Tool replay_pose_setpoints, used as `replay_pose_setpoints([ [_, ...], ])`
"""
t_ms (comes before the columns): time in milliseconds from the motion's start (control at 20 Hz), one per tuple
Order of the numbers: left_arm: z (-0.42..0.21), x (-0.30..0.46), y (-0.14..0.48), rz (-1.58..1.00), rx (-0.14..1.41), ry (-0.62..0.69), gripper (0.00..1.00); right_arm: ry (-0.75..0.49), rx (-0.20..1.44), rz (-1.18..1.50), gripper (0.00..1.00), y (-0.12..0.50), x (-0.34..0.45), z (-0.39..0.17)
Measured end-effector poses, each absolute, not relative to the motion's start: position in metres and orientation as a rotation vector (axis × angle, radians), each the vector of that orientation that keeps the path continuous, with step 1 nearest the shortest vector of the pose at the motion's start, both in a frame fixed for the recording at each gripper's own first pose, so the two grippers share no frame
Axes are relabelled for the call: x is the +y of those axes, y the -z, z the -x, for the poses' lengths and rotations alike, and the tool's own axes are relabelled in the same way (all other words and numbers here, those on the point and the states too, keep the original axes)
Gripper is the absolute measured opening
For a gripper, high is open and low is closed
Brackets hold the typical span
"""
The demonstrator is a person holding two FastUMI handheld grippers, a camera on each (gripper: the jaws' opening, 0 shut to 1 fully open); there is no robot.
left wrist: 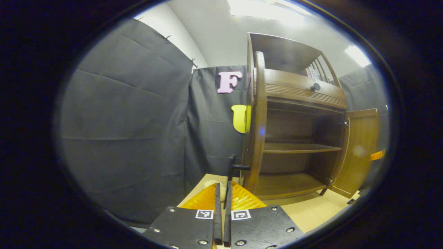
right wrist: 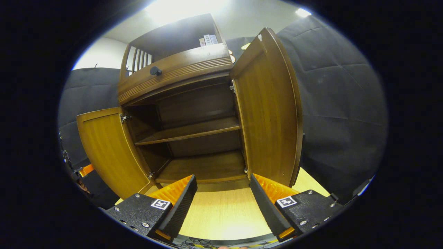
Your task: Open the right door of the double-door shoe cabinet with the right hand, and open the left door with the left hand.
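Note:
The brown wooden shoe cabinet (right wrist: pixel 193 103) stands on a light table with both doors swung open. In the left gripper view the left door (left wrist: pixel 258 121) shows edge-on, its dark handle (left wrist: pixel 238 167) sticking out at my fingertips. My left gripper (left wrist: pixel 223 185) is shut on that handle with only a thin slit between the fingers. The right door (left wrist: pixel 360 148) hangs open farther off. In the right gripper view my right gripper (right wrist: pixel 223 181) is open and empty over the table, facing the shelves, with the right door (right wrist: pixel 270 114) just to its right and the left door (right wrist: pixel 107 148) at the left.
Inside are a middle shelf (right wrist: pixel 190 131) and a bottom board (right wrist: pixel 204 167), both bare. A drawer with a dark round knob (right wrist: pixel 155 71) sits above the doors. Black cloth walls close in on both sides. The light tabletop (right wrist: pixel 221 211) runs out in front of the cabinet.

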State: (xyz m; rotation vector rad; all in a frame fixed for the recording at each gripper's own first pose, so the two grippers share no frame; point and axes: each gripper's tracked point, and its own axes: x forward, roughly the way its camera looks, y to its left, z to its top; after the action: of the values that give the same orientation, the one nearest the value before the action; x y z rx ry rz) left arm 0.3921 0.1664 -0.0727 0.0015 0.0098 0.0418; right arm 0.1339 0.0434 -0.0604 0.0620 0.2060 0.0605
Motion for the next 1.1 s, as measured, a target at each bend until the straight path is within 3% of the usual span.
replay_pose_setpoints([
  [100,-0.383,0.169,0.062,-0.013,0.001,-0.1,0.04,-0.078,0.201,-0.055,0.92,0.056,0.034,-0.13],
  [200,-0.372,0.165,0.049,-0.019,-0.023,-0.131,0.05,-0.091,0.18,-0.05,0.95,0.044,0.025,-0.122],
  [250,-0.368,0.161,0.042,-0.026,-0.033,-0.133,0.04,-0.093,0.168,-0.044,0.92,0.038,0.021,-0.119],
  [300,-0.36,0.156,0.037,-0.038,-0.048,-0.133,0.05,-0.097,0.158,-0.038,0.95,0.031,0.014,-0.114],
  [450,-0.35,0.129,0.018,-0.025,-0.075,-0.134,0.07,-0.109,0.101,-0.021,0.92,0.006,0.005,-0.102],
  [550,-0.345,0.103,0.015,-0.004,-0.076,-0.14,0.36,-0.111,0.065,0.003,0.95,-0.006,-0.001,-0.094],
  [700,-0.318,0.101,0.007,-0.011,-0.136,-0.288,0.81,-0.068,-0.009,0.05,0.95,-0.024,-0.019,-0.084],
  [750,-0.314,0.091,0.013,0.034,-0.124,-0.287,0.96,-0.071,-0.017,0.061,0.91,-0.027,-0.022,-0.081],
  [900,-0.297,0.048,0.024,0.116,-0.105,-0.248,1.0,-0.089,0.018,0.056,0.92,-0.016,-0.034,-0.063],
  [1000,-0.282,0.032,0.018,0.086,-0.122,-0.236,0.92,-0.091,0.016,0.039,0.92,-0.013,-0.043,-0.053],
  [1100,-0.279,0.021,0.012,0.045,-0.12,-0.214,1.0,-0.101,0.032,0.025,0.91,-0.007,-0.048,-0.049],
])
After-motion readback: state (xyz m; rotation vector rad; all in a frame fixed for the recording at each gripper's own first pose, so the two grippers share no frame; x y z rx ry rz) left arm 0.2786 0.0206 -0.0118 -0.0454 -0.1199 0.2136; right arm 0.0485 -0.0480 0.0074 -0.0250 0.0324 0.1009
